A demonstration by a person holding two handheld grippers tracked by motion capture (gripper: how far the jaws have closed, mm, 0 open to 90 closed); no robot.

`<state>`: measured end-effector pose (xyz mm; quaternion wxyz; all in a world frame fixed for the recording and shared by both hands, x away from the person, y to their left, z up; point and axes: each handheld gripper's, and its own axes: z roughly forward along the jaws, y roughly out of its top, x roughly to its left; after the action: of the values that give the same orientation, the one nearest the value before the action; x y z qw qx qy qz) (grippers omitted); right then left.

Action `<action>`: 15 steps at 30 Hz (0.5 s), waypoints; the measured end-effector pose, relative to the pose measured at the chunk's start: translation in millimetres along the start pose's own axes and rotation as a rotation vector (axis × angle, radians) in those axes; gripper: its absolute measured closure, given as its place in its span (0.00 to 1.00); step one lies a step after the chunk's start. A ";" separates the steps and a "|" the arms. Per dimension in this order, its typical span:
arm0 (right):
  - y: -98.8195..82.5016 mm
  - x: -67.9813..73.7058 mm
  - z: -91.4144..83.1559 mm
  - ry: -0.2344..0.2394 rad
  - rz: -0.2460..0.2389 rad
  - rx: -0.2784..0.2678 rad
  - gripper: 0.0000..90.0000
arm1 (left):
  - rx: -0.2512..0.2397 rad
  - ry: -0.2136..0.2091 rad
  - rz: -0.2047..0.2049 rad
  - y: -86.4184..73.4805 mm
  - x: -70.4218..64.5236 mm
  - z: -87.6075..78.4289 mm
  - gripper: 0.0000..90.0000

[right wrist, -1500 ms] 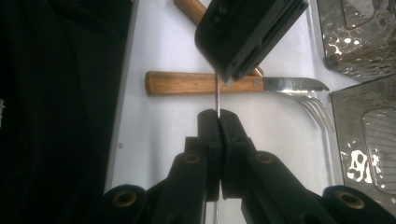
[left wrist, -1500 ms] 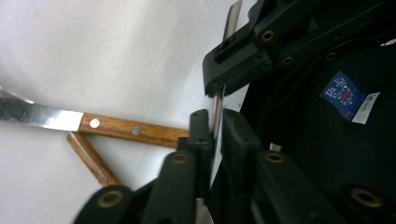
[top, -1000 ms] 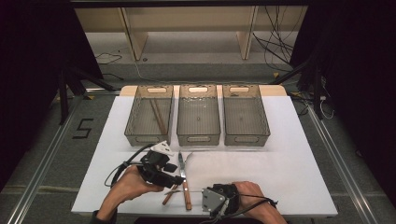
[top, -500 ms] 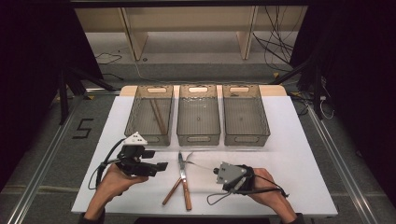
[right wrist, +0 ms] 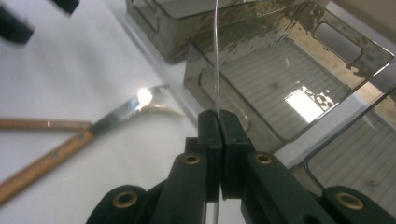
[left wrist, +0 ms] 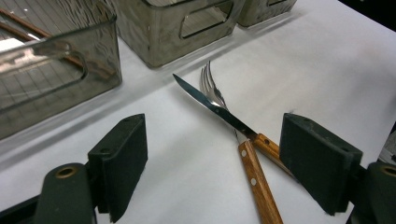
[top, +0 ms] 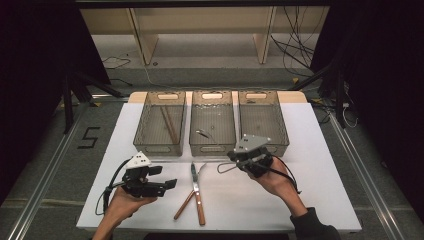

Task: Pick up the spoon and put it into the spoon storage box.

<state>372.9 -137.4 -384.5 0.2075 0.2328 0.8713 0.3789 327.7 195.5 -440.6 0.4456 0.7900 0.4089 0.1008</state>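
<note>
1. Here the right gripper [top: 239, 159] sits right of centre in the high view, jaws pressed together on a thin wire utensil [top: 226, 167]; in the right gripper view the wire [right wrist: 216, 56] rises straight up out of the closed pads [right wrist: 219, 135].
2. The wire piece hangs in the air just below the near wall of the middle bin [top: 212, 148], its loop end pointing toward frame left.
3. The left gripper [top: 167, 184] is at lower left in the high view, jaws apart and just been opening, nothing between them; the left gripper view shows bare table [left wrist: 327, 60] between the two pads.
4. Knife [top: 196, 187] and fork [top: 189, 197], both wood-handled, lie crossed at bottom centre of the high view, between the two hands. In the left gripper view the blade [left wrist: 210, 105] lies over the fork tines [left wrist: 208, 84].
5. Three clear bins stand in a row across the upper middle: left bin [top: 146, 120] holds wooden sticks [top: 168, 124], middle bin holds a small metal item [top: 204, 133], right bin [top: 284, 125].
</note>
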 end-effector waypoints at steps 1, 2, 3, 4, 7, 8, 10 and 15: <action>2.6 -1.9 1.6 0.002 0.010 -0.003 0.99 | -0.002 0.000 0.000 -2.9 -0.3 1.3 0.26; 6.2 -4.3 3.7 0.004 0.028 0.003 0.99 | -0.007 0.004 -0.001 -5.7 -0.9 2.5 0.25; 9.6 -6.8 6.3 0.001 0.041 0.005 1.00 | -0.010 0.004 0.000 -8.6 -1.1 3.3 0.25; 12.9 -9.6 8.9 0.003 0.057 0.008 0.99 | -0.009 0.008 0.003 -11.8 -1.7 4.2 0.25; 21.8 -18.6 19.4 -0.001 0.105 0.011 1.00 | -0.015 0.026 0.015 -18.8 -3.8 5.4 0.24; 24.0 -21.1 23.1 -0.004 0.122 0.017 1.00 | -0.027 0.027 0.008 -20.8 -4.5 6.1 0.24; 27.8 -27.3 31.5 -0.014 0.142 0.029 1.00 | -0.041 0.031 0.001 -23.8 -6.1 7.3 0.24; 36.2 -39.7 46.5 -0.024 0.202 0.039 1.00 | -0.079 0.037 0.011 -28.0 -8.9 7.0 0.24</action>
<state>438.9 -111.7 -378.9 0.1741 0.3282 0.8481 0.3779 310.1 192.2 -464.9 0.4684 0.7719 0.4085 0.1341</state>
